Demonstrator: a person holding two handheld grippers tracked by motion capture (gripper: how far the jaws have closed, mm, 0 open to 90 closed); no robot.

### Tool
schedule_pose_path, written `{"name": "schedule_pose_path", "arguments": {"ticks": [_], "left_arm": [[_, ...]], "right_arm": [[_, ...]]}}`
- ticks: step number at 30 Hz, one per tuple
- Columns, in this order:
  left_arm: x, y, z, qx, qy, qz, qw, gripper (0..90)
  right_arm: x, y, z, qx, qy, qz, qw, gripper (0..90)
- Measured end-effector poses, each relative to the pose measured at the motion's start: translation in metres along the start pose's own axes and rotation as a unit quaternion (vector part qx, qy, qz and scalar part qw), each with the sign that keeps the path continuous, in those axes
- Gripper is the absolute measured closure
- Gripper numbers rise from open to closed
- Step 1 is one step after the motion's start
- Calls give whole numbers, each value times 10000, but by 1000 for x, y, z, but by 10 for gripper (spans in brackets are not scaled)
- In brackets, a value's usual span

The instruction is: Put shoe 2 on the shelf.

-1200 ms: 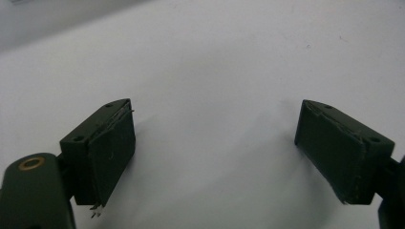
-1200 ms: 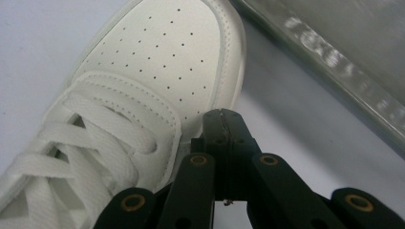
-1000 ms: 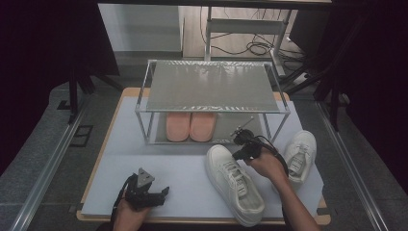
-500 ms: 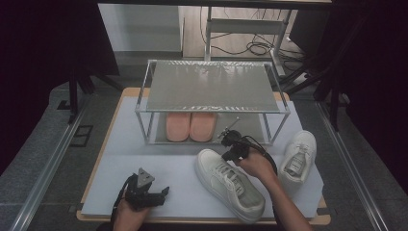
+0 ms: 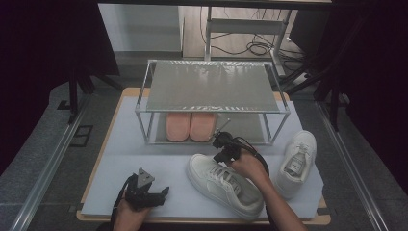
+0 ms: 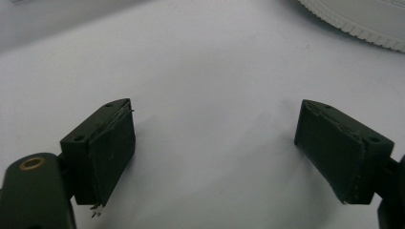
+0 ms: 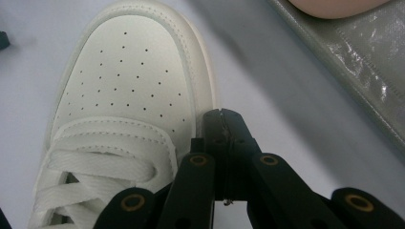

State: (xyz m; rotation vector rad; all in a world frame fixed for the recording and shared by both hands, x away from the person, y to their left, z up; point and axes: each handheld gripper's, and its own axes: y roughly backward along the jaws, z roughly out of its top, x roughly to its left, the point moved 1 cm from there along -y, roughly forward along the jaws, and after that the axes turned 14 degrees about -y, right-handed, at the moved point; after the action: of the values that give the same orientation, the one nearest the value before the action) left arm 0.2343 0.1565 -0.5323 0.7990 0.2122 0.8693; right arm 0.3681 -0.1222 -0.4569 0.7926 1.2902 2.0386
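Right gripper [image 7: 224, 138] jaws clenched beside white sneaker [image 7: 129, 90] — left gripper [image 6: 215, 157] jaws released.

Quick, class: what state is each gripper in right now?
Left gripper: open, holding nothing.
Right gripper: shut, empty, its fingers beside the white sneaker.

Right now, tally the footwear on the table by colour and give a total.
White lace-up leather sneakers: 2, one by the right gripper, one at the far right
Pink slippers on the metal rack's lower shelf: 2
Total: 4
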Motion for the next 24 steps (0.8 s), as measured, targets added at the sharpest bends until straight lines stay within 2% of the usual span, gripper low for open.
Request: {"name": "schedule_pose_path", "arguments": {"ticks": [2, 3, 4, 5, 7, 9, 10, 18, 20, 21, 24], "left_arm": [[0, 0, 0, 0, 0, 2, 10000, 138], [0, 0, 0, -2, 1, 1, 10000, 138], [0, 0, 0, 1, 1, 2, 10000, 138], [0, 0, 0, -2, 1, 2, 10000, 138], [0, 0, 0, -2, 1, 2, 10000, 138], [0, 0, 0, 5, 2, 1, 10000, 138], [0, 0, 0, 4, 1, 1, 10000, 138], [0, 0, 0, 5, 1, -3, 10000, 138], [0, 0, 0, 5, 0, -4, 10000, 138], [0, 0, 0, 5, 0, -4, 10000, 138], [0, 0, 0, 5, 1, -1, 10000, 138]], "right_arm": [[-3, 1, -1, 9, -20, -31, 10000, 819], [-6, 2, -2, -11, -69, -97, 9999, 731], [-8, 4, -3, -24, -85, -118, 9999, 685], [-8, 4, -3, -24, -85, -118, 9999, 685], [-11, 6, -5, -84, -73, -215, 9997, 553], [-16, 10, -8, -158, -67, -169, 9997, 475], [-20, 14, -10, -182, -71, -154, 9997, 396], [-31, 30, -26, -167, -192, 62, 9997, 260], [-32, 32, -28, -117, -165, 71, 9998, 257], [-33, 35, -32, -26, -110, -35, 9999, 221], [-35, 41, -40, -51, -14, -84, 10000, 209]]}}
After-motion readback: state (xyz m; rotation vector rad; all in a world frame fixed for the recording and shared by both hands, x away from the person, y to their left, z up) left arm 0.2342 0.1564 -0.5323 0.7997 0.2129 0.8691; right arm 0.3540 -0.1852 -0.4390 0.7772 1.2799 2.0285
